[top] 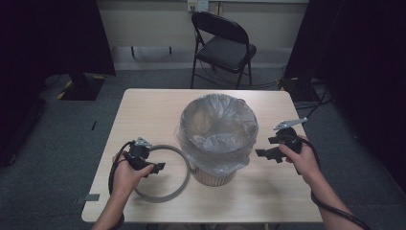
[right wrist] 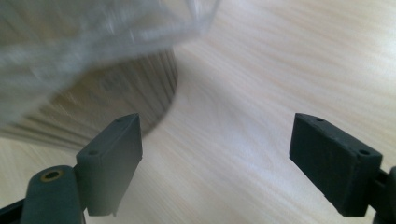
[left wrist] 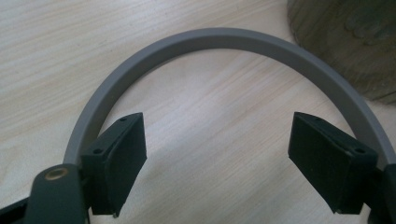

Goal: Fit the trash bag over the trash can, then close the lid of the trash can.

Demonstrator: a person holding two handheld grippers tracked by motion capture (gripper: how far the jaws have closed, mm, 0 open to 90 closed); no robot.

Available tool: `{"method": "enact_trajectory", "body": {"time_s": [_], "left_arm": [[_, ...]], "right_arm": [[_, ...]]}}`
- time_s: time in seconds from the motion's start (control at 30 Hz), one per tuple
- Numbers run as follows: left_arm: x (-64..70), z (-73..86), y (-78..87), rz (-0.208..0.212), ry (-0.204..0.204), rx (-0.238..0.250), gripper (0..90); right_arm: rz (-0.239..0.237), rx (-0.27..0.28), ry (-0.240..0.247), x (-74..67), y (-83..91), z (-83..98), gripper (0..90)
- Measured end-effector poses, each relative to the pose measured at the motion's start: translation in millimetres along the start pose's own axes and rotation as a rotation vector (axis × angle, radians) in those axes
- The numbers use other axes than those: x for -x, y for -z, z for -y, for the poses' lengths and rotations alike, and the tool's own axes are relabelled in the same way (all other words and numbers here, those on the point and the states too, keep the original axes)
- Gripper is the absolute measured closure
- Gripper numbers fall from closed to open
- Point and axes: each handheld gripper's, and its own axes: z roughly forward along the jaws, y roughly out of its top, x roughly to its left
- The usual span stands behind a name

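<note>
Basically my left gripper (left wrist: 217,154) sat unclenched over the stiff, light grey ring (left wrist: 224,39), best pinched across its thin band.

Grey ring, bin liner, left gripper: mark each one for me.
grey ring (left wrist: 224,38): left gripper view, top of its arc on the table.
bin liner (top: 218,122): high view, plastic inside the bin's mouth.
left gripper (left wrist: 217,154): left gripper view, midway between its open fingertips, over the ring.
</note>
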Motion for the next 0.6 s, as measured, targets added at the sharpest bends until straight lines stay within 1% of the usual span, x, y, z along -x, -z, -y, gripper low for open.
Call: {"method": "enact_trajectory", "body": {"time_s": [0.07,0.2,0.23,0.27,0.33,0.4,0.5,0.6], "left_arm": [[-0.3,0.8,0.3,-0.003,0.002,0.003,18.9],[-1.3,2.8,-0.5,-0.006,0.002,-0.007,18.9],[-2.4,3.2,-0.3,-0.007,-0.011,-0.015,18.9],[-2.4,3.9,-0.8,-0.007,-0.008,-0.015,18.9],[-2.4,4.7,-1.2,-0.007,-0.002,-0.016,18.9],[-3.3,5.1,-0.4,-0.015,-0.007,-0.02,18.9],[-4.9,5.5,1.1,-0.016,0.0,-0.018,18.9],[-7.6,6.5,1.5,-0.025,0.002,-0.025,18.8]], "right_arm": [[0.009,-0.001,0.002,1.2,-4.2,8.0,16.6],[0.018,0.0,-0.023,4.4,-11.0,23.7,16.6],[0.021,0.0,-0.025,4.8,-12.8,27.2,16.6],[0.024,-0.001,-0.026,5.2,-14.7,30.6,16.6],[0.037,-0.008,-0.024,5.2,-18.4,37.0,16.6],[0.046,-0.005,-0.017,5.6,-21.1,42.3,16.6],[0.062,0.01,-0.017,5.6,-22.8,48.6,16.5],[0.075,0.007,-0.015,6.5,-25.2,54.6,16.6]]}}
